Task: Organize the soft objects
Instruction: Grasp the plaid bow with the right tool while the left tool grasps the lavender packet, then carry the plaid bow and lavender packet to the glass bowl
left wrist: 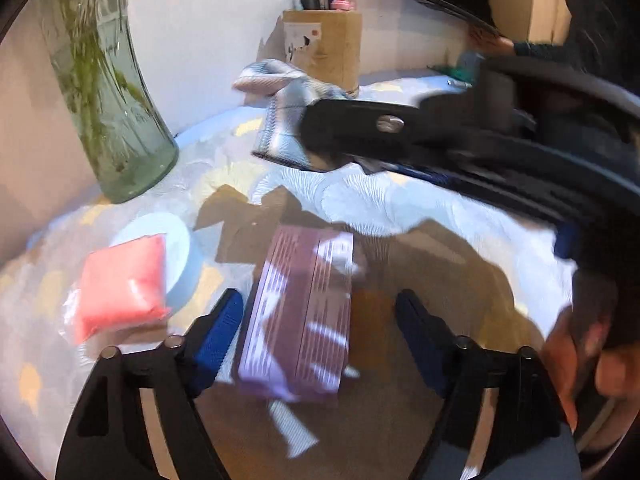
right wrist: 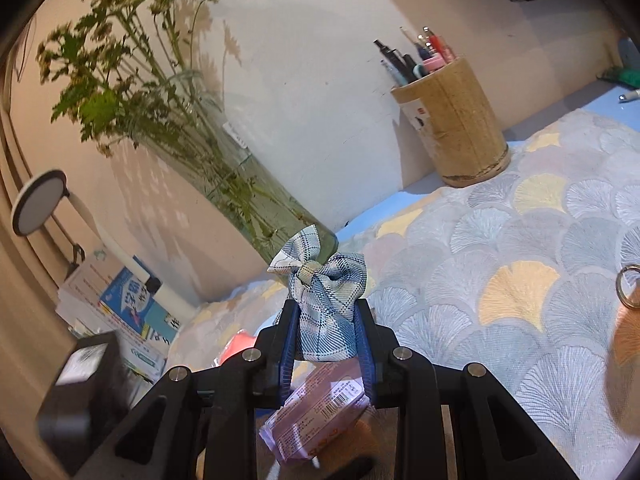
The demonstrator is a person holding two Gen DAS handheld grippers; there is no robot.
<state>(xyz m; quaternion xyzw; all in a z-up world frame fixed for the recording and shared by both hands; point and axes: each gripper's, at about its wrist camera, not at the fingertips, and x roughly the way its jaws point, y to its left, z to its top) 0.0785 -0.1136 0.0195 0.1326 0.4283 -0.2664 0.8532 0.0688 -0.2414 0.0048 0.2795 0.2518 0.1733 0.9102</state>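
Note:
My right gripper [right wrist: 326,326] is shut on a blue plaid fabric bow [right wrist: 320,296] and holds it in the air above the table. The bow also shows in the left wrist view [left wrist: 280,112], gripped by the right gripper [left wrist: 320,136] at mid height. My left gripper [left wrist: 316,320] is open, its blue fingers either side of a purple tissue pack [left wrist: 300,312] that lies on the patterned cloth. The same pack shows below the right gripper [right wrist: 320,412]. A pink soft packet in clear wrap [left wrist: 120,284] lies to the left, partly on a white dish [left wrist: 180,252].
A glass vase with green stems [left wrist: 112,92] stands at the back left by the wall. A cardboard pen holder [right wrist: 456,120] stands at the back. Books [right wrist: 132,320] and a lamp [right wrist: 38,208] lie off the table's left side. A key ring [right wrist: 628,284] is at the right edge.

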